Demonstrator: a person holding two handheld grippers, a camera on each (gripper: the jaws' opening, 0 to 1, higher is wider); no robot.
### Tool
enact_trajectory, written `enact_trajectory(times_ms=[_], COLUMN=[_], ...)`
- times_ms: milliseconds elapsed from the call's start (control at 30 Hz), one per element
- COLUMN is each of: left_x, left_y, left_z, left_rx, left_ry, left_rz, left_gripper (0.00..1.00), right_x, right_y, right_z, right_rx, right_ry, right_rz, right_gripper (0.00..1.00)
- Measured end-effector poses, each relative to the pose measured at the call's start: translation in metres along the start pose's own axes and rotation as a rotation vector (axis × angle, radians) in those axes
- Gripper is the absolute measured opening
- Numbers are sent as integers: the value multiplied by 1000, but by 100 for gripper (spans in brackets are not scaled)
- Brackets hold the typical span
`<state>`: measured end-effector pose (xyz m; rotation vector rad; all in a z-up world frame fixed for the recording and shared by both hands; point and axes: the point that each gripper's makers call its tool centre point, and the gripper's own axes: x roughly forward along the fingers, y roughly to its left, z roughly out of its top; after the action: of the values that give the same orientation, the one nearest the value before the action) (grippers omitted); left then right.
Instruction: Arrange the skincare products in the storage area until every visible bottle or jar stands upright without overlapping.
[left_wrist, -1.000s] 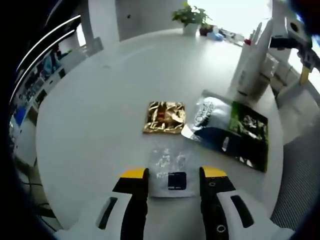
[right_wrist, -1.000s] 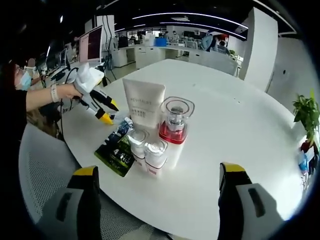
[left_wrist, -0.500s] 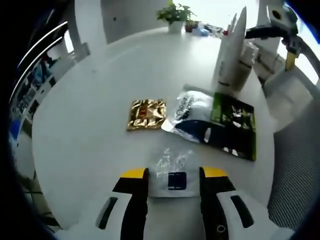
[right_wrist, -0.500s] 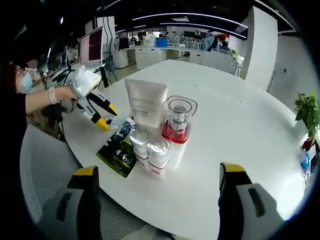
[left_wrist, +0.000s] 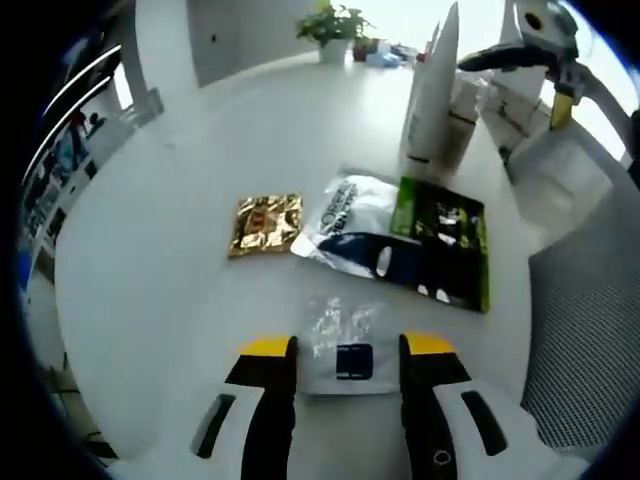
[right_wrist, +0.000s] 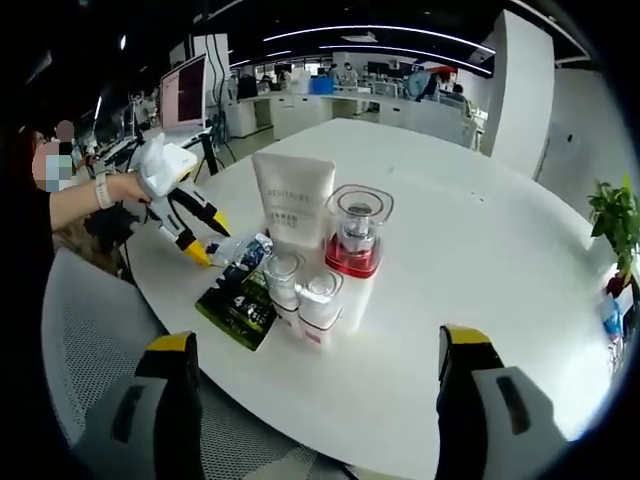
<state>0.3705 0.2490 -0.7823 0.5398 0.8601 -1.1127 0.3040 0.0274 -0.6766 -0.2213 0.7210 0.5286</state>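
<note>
In the left gripper view, the left claw (left_wrist: 345, 350) sits low over the round white worktop (left_wrist: 180, 240), its yellow-tipped jaws parted on either side of a small clear sachet with a dark blue label (left_wrist: 340, 345); whether the jaws touch the sachet cannot be told, so the claw reads as open. Beyond the sachet a gold foil sachet (left_wrist: 265, 223) lies flat, and just beside it a white and dark blue sachet (left_wrist: 355, 225) overlaps the edge of a black and green sachet (left_wrist: 445, 245). Farther back a white tube (left_wrist: 432, 95) stands upright, with the other claw (left_wrist: 520, 62) showing near the top right edge. A potted plant (left_wrist: 335, 22) sits at the far rim of the worktop. In the right gripper view, the right claw (right_wrist: 315, 375) hangs wide open and empty, off the near edge of the worktop (right_wrist: 480, 260). The skincare products stand clustered in the middle of this view: the white tube (right_wrist: 292, 200) upright, a clear bottle with a red base (right_wrist: 356, 232) just beside it, and two small clear-capped bottles (right_wrist: 300, 295) in front, all upright and close together. The black and green sachet (right_wrist: 240, 305) lies flat beside them. A person's hand (right_wrist: 125, 187) holds the left claw (right_wrist: 205, 240) down over the sachets.
</note>
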Motion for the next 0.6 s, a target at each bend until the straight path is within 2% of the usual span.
enact_trajectory(times_ms=[600], left_x=[-3], left_y=[-25], left_z=[-5], left_rx=[65], left_ry=[11], left_rz=[-71], left_gripper=[38], right_x=[1], right_y=[4], right_z=[1], right_rx=[-8], right_ry=[5], right_rz=[12], right_gripper=[100])
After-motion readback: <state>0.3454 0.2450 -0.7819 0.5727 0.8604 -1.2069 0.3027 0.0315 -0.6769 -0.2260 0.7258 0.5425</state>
